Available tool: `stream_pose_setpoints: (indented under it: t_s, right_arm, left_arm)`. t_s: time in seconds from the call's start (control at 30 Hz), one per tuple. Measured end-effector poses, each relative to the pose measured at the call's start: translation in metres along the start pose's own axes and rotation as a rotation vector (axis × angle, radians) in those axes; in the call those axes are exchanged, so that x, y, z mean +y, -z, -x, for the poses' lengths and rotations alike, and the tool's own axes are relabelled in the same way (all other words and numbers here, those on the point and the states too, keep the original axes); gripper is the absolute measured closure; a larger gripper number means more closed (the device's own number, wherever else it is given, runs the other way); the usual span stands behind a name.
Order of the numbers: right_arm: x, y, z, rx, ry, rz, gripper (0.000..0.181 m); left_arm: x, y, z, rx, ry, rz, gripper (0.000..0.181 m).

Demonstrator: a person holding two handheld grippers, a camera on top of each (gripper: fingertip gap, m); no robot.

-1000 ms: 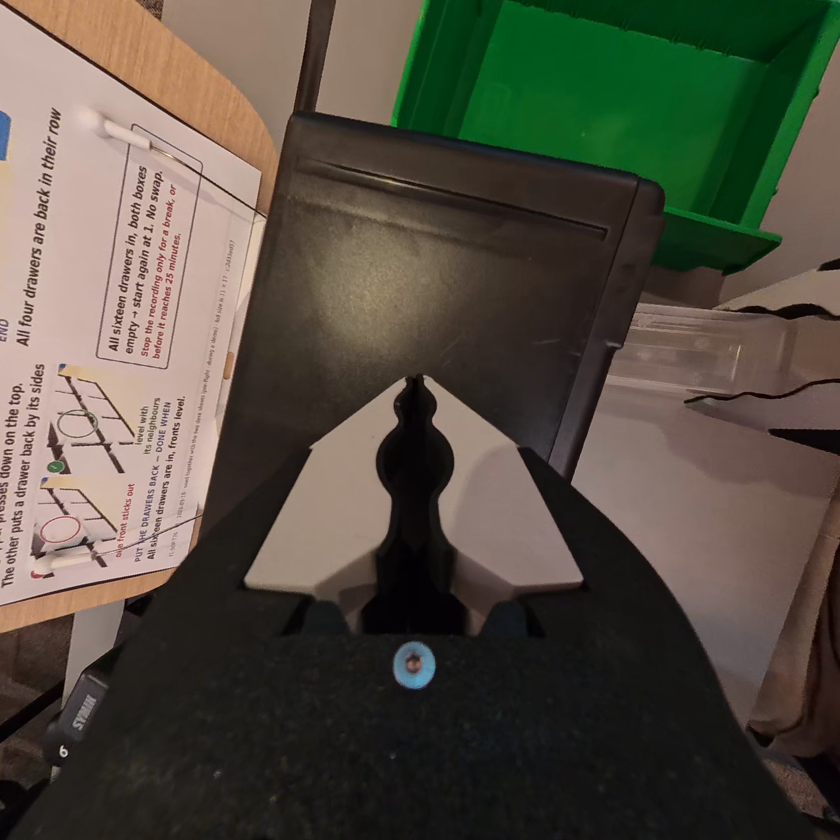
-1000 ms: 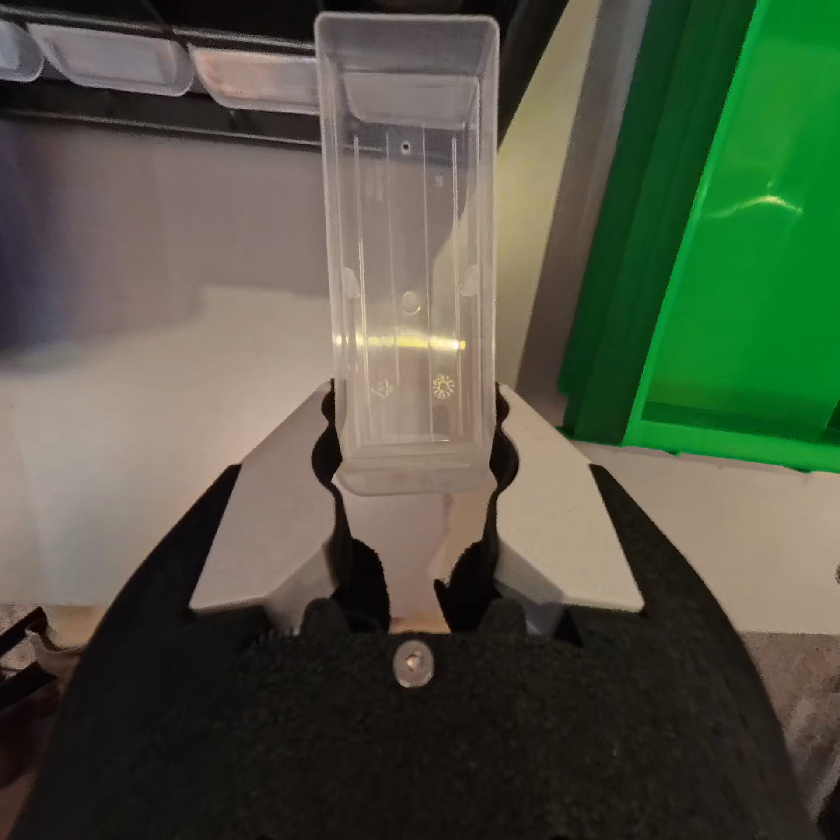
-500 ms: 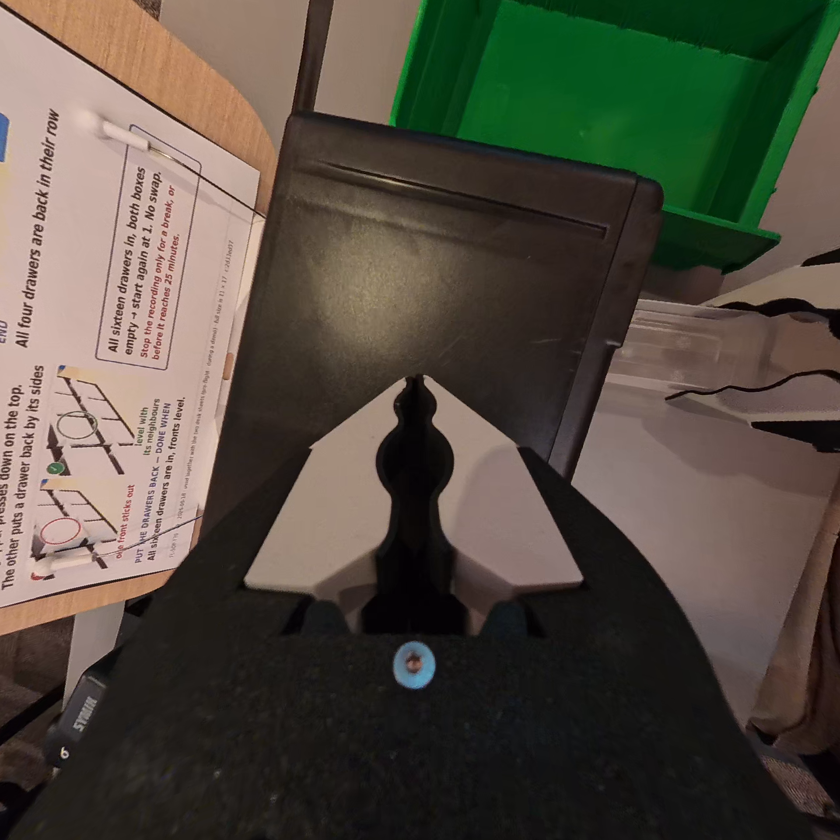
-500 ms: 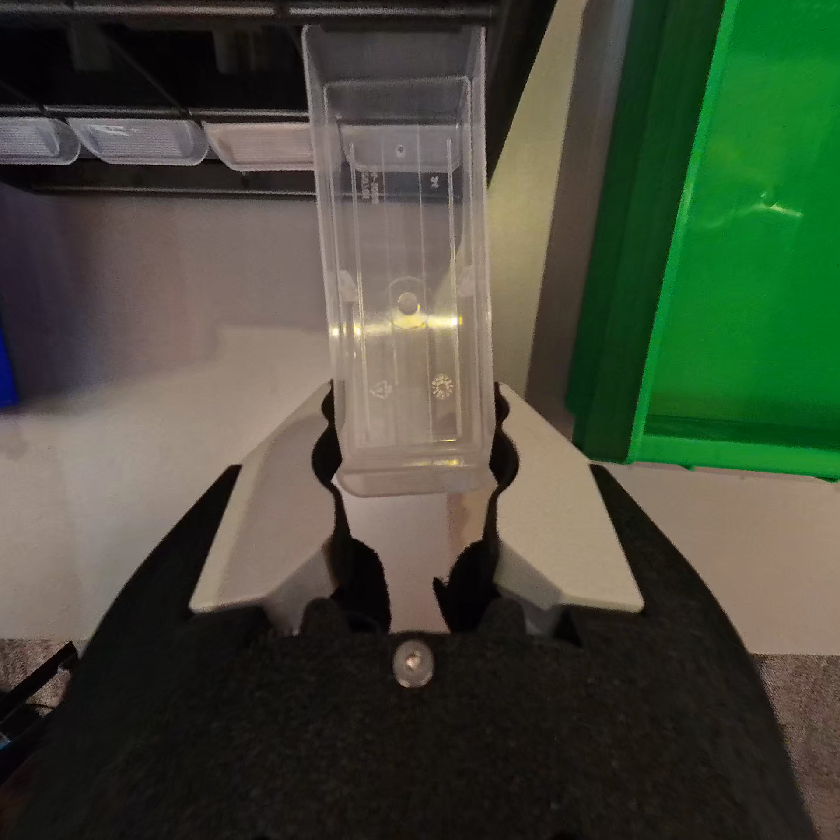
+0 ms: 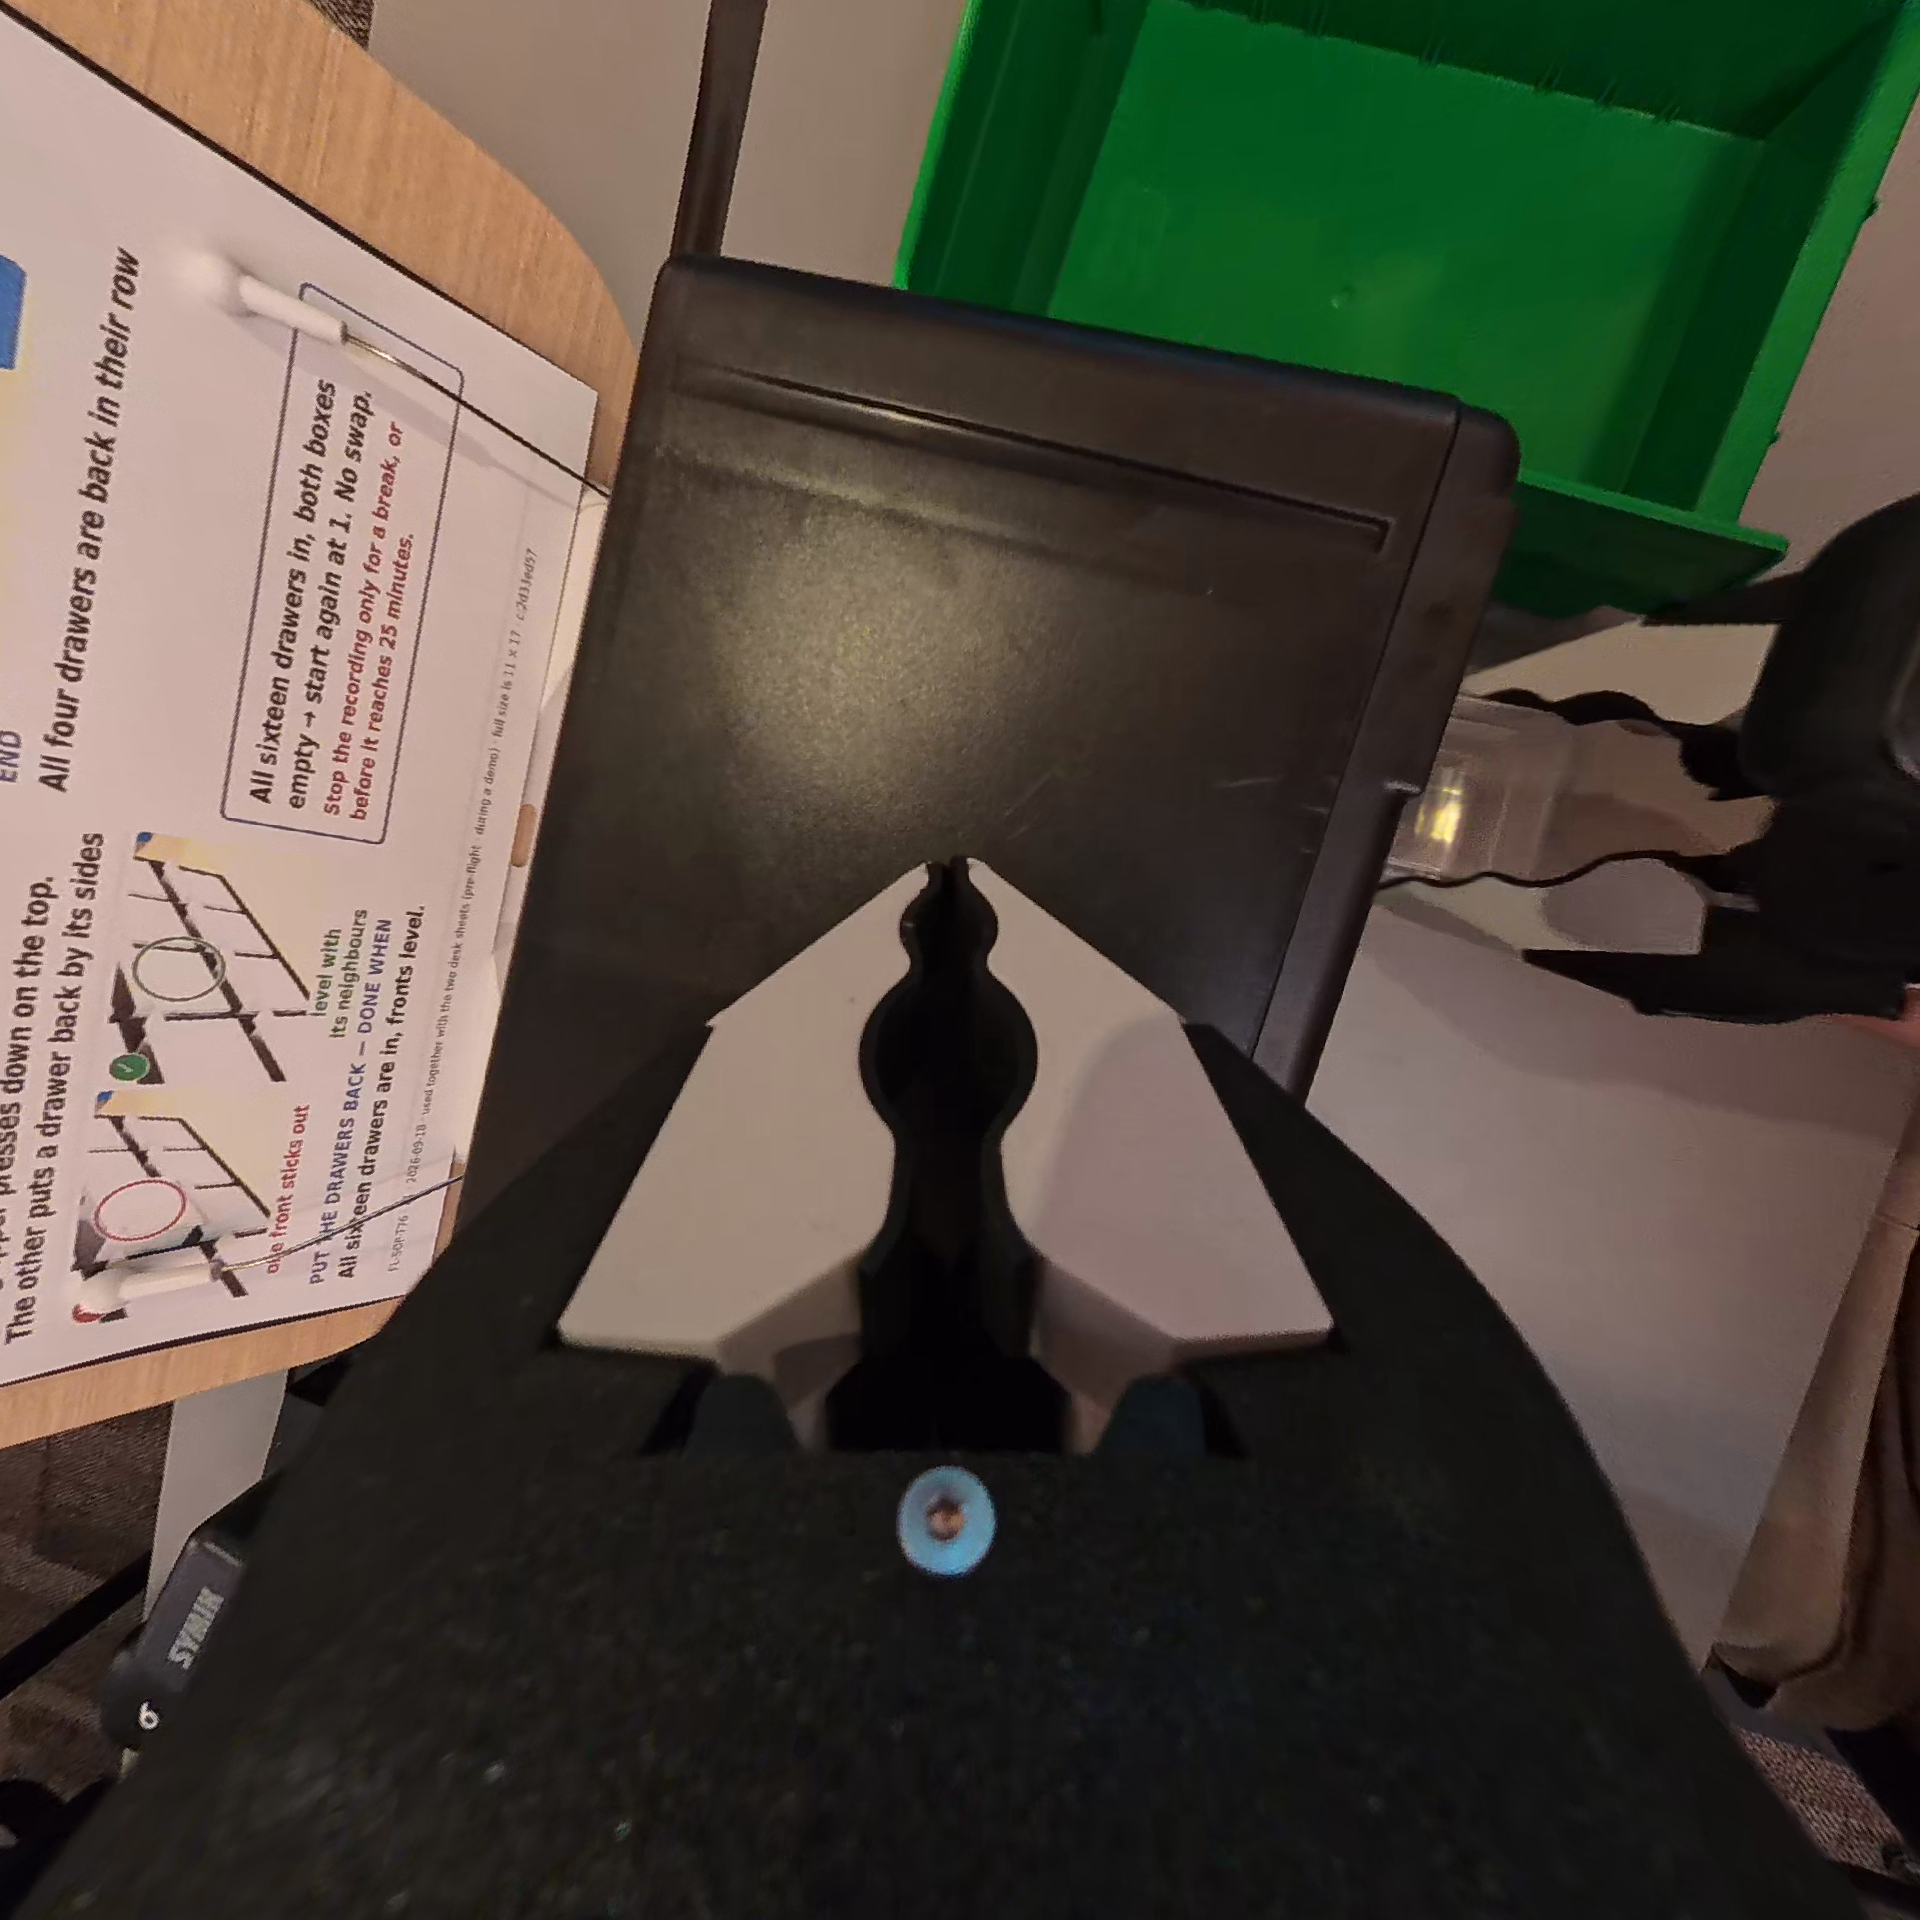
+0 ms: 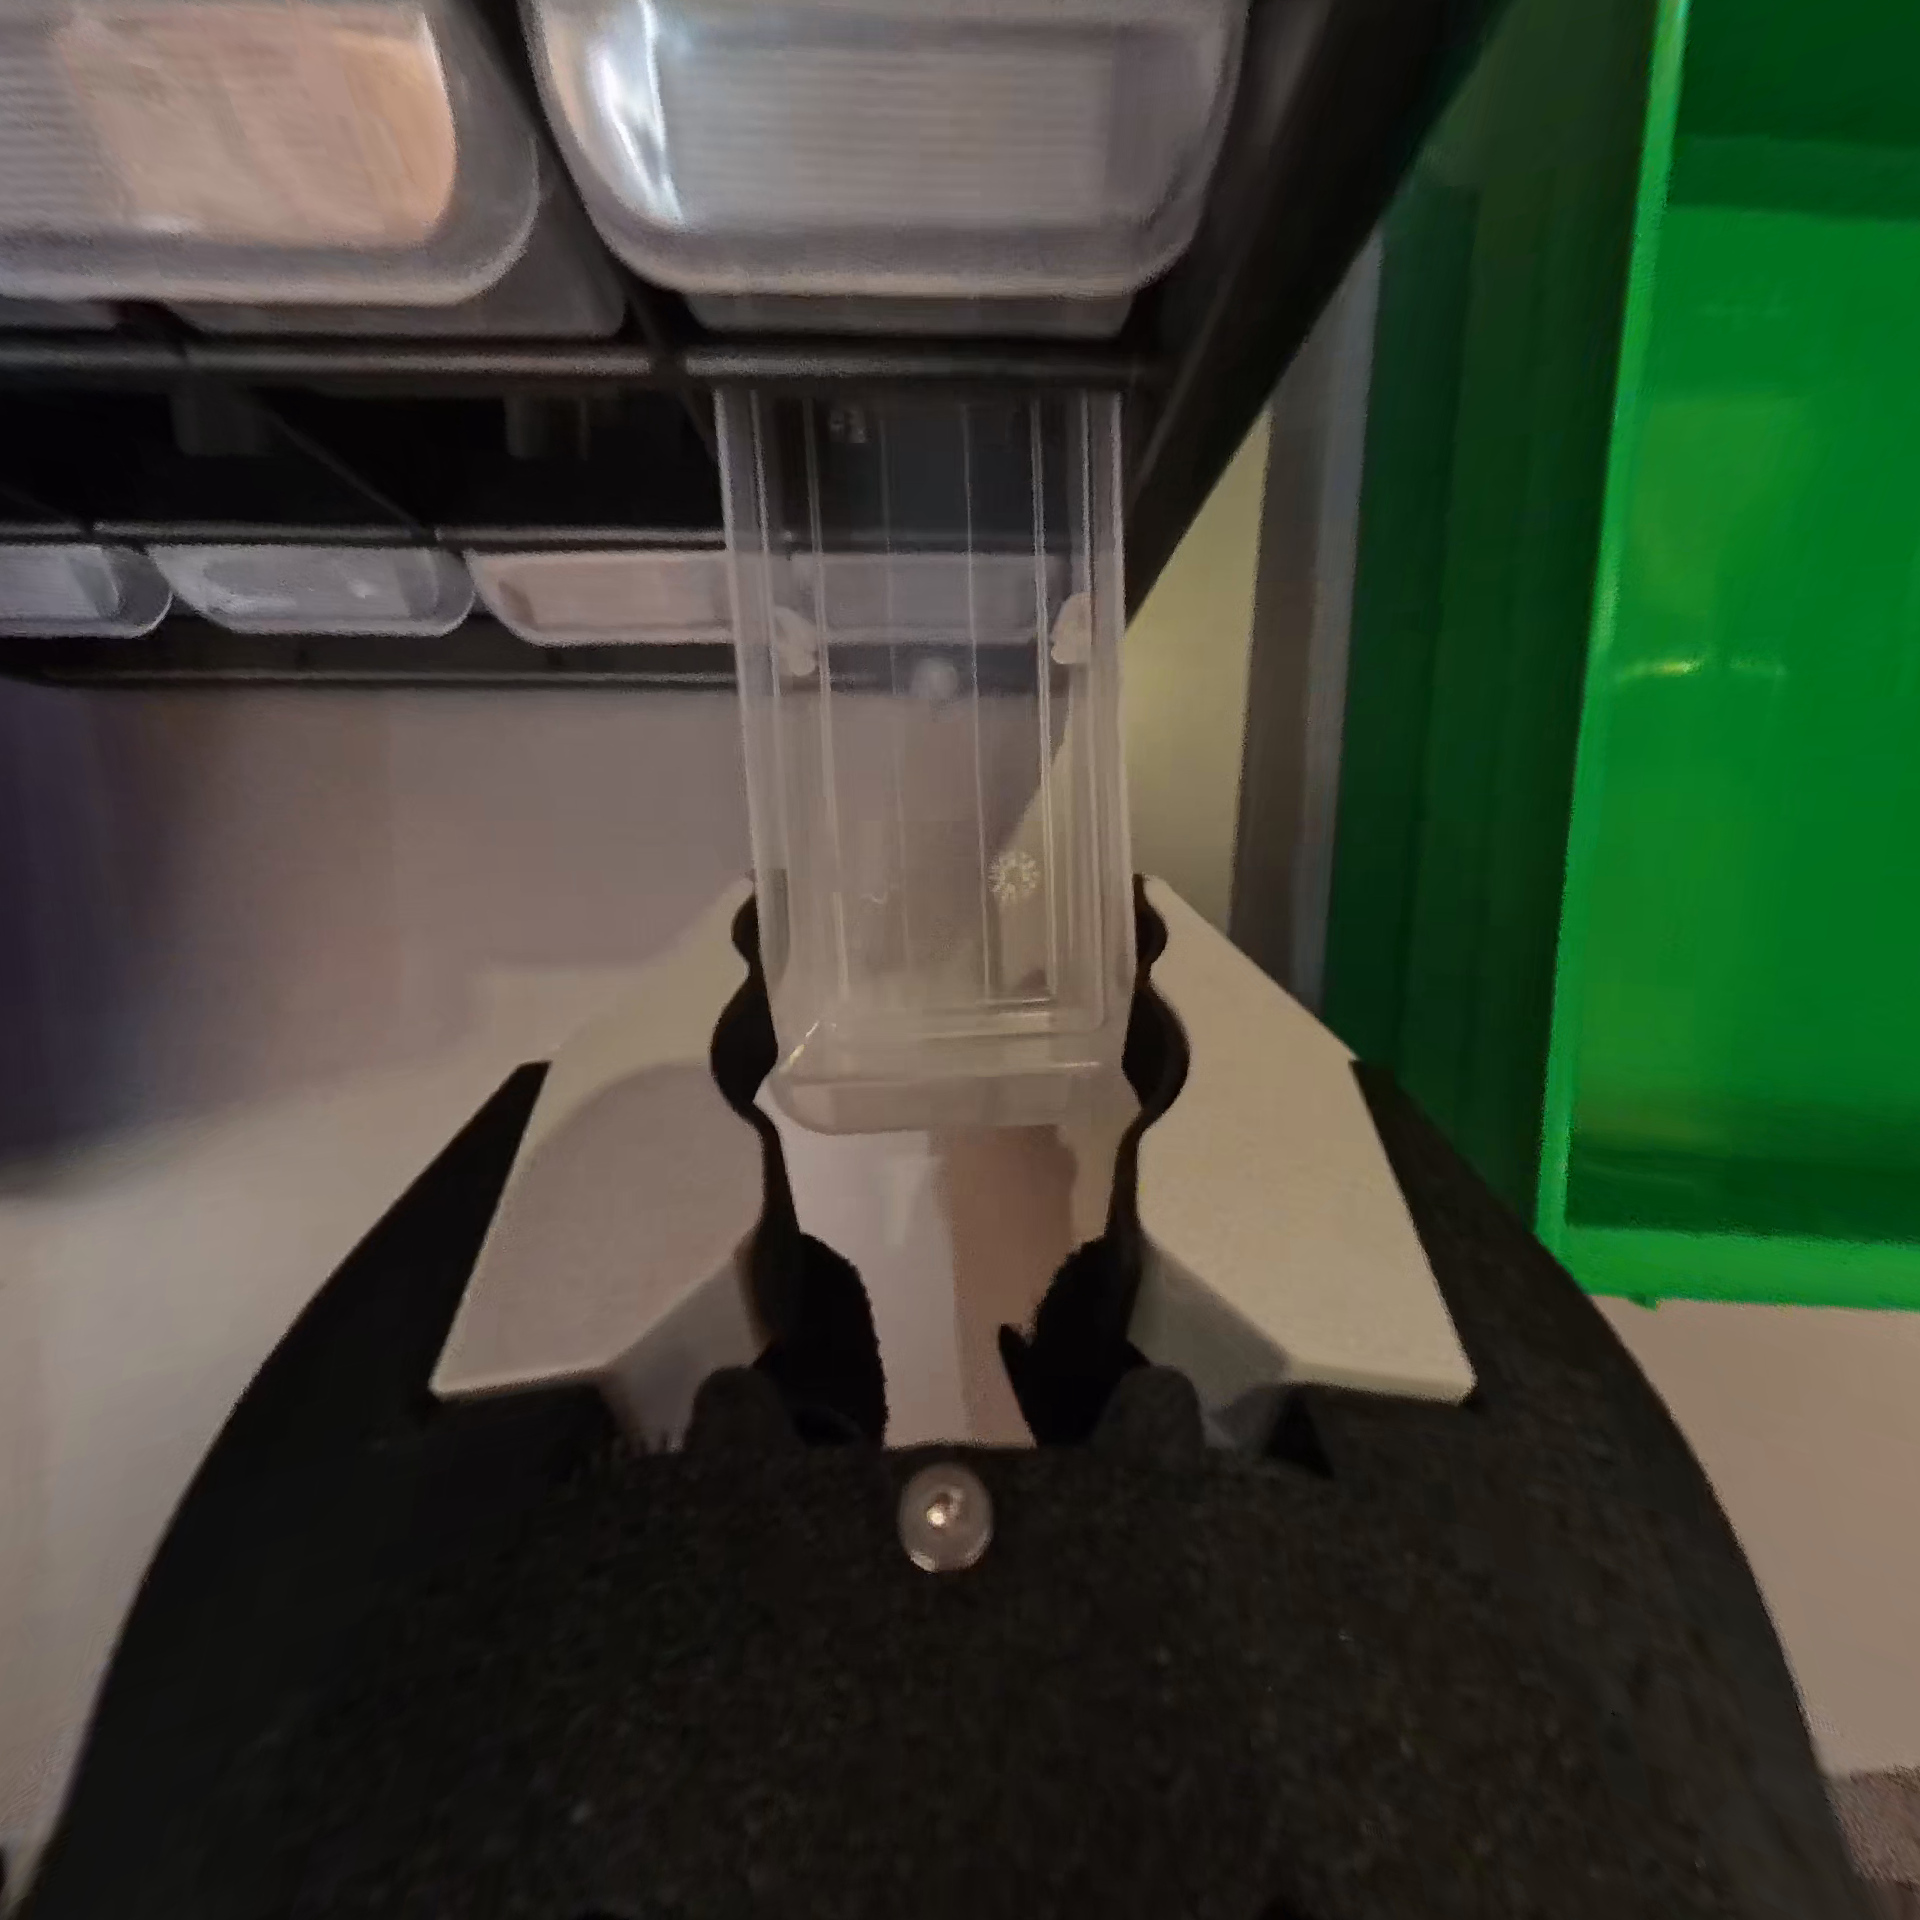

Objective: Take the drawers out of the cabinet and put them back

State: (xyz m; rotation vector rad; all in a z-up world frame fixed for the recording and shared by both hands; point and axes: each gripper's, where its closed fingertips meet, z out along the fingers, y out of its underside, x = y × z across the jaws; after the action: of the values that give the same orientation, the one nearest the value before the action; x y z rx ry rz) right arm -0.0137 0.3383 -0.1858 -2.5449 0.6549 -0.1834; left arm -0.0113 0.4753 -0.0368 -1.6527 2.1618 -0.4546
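Fingers (image 6: 1236,997) of the right gripper (image 6: 940,935) clamp a clear drawer (image 6: 925,748) half-entered in the cabinet (image 5: 987,665), whose neighbouring slots remain empty; left gripper (image 5: 951,883) fingers pressed together on its top.

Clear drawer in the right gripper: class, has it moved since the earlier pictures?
Yes. The clear drawer, shut in the right gripper, has moved toward the black cabinet; its far end now enters an empty slot.
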Motion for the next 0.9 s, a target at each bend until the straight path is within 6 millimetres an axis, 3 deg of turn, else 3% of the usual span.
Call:
stream_pose_setpoints:
  t_s: [0.13, 0.2, 0.27, 0.4, 0.5, 0.57, 0.6, 0.7, 0.9]
  right_arm:
    - [-0.021, -0.002, 0.002, -0.018, -0.010, -0.101, 0.114]
    - [-0.025, -0.003, 0.000, -0.027, -0.025, -0.138, 0.102]
    - [-0.026, 0.000, -0.001, -0.031, -0.018, -0.180, 0.089]
    - [-0.015, 0.022, 0.009, -0.108, 0.004, -0.318, 0.089]
    - [0.004, 0.042, 0.015, -0.171, -0.026, -0.553, 0.108]
    - [0.014, 0.052, 0.018, -0.205, -0.035, -0.757, 0.147]
    - [0.019, 0.051, 0.015, -0.186, -0.058, -0.800, 0.156]
    - [0.027, 0.023, 0.006, -0.093, -0.051, -0.705, 0.158]
    - [-0.016, 0.008, 0.003, -0.136, -0.094, -0.754, 0.157]
  left_arm:
    - [0.000, 0.000, 0.000, 0.003, 0.005, -0.002, 0.181]
    - [0.000, 0.000, 0.000, 0.003, 0.004, 0.001, 0.181]
    - [0.000, 0.000, 0.000, 0.001, 0.004, 0.005, 0.181]
    - [0.000, 0.000, 0.000, -0.002, 0.000, 0.021, 0.181]
    - [0.000, 0.000, 0.000, -0.002, -0.001, 0.025, 0.181]
    - [0.000, 0.000, 0.000, 0.000, 0.001, 0.022, 0.181]
    - [0.000, 0.000, 0.000, 0.002, 0.005, 0.019, 0.181]
    - [0.000, 0.000, 0.000, 0.003, 0.016, 0.014, 0.181]
    - [0.000, 0.000, 0.001, 0.002, 0.010, 0.038, 0.181]
